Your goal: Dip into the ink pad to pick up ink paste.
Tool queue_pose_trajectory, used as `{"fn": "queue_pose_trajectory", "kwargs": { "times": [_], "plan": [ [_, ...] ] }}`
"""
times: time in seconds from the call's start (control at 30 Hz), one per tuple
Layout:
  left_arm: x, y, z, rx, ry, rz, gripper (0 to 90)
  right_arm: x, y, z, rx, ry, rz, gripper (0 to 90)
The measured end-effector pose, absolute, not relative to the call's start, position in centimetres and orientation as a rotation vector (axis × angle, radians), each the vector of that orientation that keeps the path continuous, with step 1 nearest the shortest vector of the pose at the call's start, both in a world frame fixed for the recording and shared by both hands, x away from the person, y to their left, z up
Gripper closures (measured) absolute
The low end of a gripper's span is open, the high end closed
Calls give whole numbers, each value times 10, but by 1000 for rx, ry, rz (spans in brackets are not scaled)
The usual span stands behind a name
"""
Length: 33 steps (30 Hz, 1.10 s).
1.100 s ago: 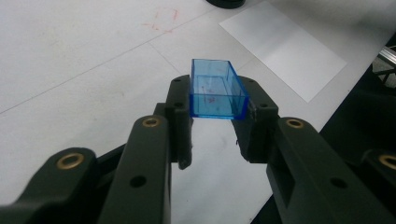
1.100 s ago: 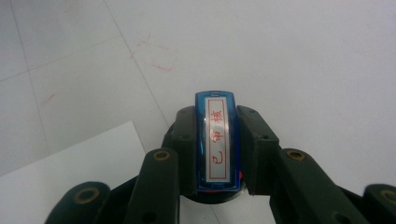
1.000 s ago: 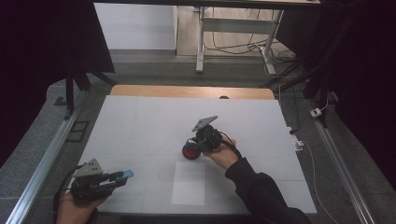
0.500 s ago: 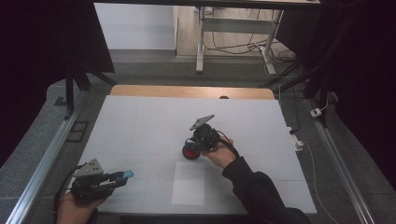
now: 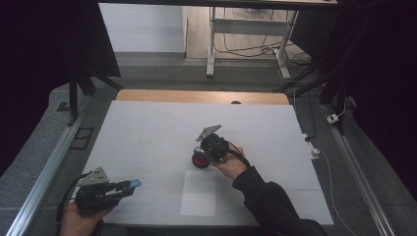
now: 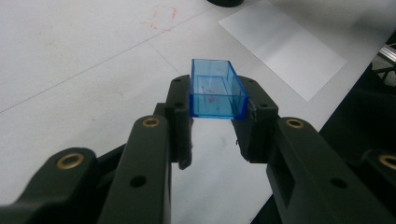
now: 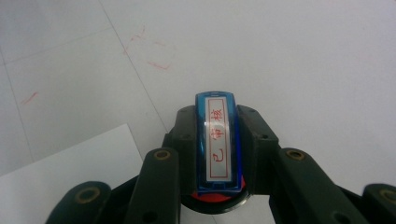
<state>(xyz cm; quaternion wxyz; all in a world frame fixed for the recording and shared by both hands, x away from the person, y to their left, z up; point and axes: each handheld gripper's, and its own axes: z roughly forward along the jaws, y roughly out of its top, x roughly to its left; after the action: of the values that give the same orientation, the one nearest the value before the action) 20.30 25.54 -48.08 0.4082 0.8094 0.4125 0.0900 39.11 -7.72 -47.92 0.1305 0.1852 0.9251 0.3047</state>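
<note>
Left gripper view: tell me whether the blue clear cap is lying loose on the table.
No. The blue clear cap is clamped between the jaws of the left gripper, held above the white table.

high: above, forward-down | gripper views: close, sharing white sheet [image 5: 198,192]

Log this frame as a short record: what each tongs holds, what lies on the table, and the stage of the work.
left tongs: shut on blue clear cap, held above the table
right tongs: shut on blue stamp, red base below, red characters on its label
white sheet: flat on table, between the hands
stage: cap off the stamp; sheet looks unmarked
</note>
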Motion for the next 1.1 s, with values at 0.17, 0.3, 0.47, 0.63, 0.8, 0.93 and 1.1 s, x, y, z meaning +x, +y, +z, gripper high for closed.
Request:
{"fn": "queue_pose_trajectory", "kwargs": {
  "times": [0.17,0.3,0.47,0.63,0.8,0.93,1.1],
  "plan": [
    [203,255,-481,2041,1040,227,685,391,-80,-481,550,2680,914,712],
    [203,255,-481,2039,1041,226,685,393,-86,-483,593,2682,980,712],
    [203,256,-481,2039,1041,226,685,398,-93,-485,645,2694,1057,712],
    [203,256,-481,2038,1041,225,685,402,-97,-487,671,2695,1109,711],
    [203,256,-481,2036,1041,223,685,394,-91,-485,589,2676,1035,708],
    [203,256,-481,2035,1042,221,685,394,-91,-483,586,2663,1029,706],
    [203,257,-481,2034,1043,220,685,393,-95,-473,614,2634,1109,705]
  ]
}}
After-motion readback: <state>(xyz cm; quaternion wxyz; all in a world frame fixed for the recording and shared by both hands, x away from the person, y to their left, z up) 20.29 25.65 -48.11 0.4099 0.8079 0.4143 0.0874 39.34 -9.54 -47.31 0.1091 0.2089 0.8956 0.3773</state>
